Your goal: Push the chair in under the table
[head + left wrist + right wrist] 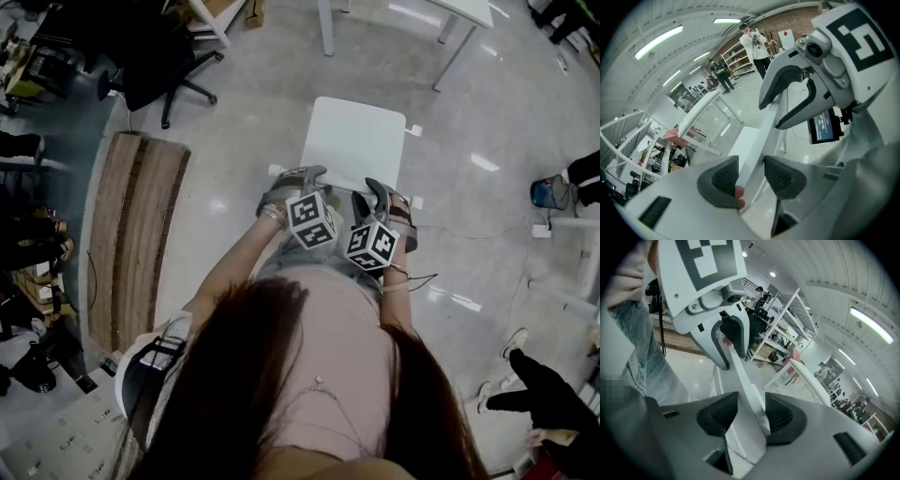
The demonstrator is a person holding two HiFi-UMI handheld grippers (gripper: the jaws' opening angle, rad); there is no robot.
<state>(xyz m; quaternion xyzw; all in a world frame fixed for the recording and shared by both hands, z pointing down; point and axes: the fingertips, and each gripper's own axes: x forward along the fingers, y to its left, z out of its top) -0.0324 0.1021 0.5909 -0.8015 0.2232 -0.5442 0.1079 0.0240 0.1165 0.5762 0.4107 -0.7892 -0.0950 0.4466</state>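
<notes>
The white chair (352, 141), with a smooth, flat, round-cornered seat, stands on the glossy grey floor (234, 187) in front of the person, apart from the white table (464, 9) at the top of the head view. Both tools sit over its thin, slab-like backrest (752, 159).

The left gripper (751, 176) straddles the top edge, its dark ribbed pads (725, 177) standing wider than the slab and not clamped on it. The right gripper (751, 416) also has its jaws apart around the backrest. The slab lies close against one pad, possibly touching it, with a clear gap at the other.
</notes>
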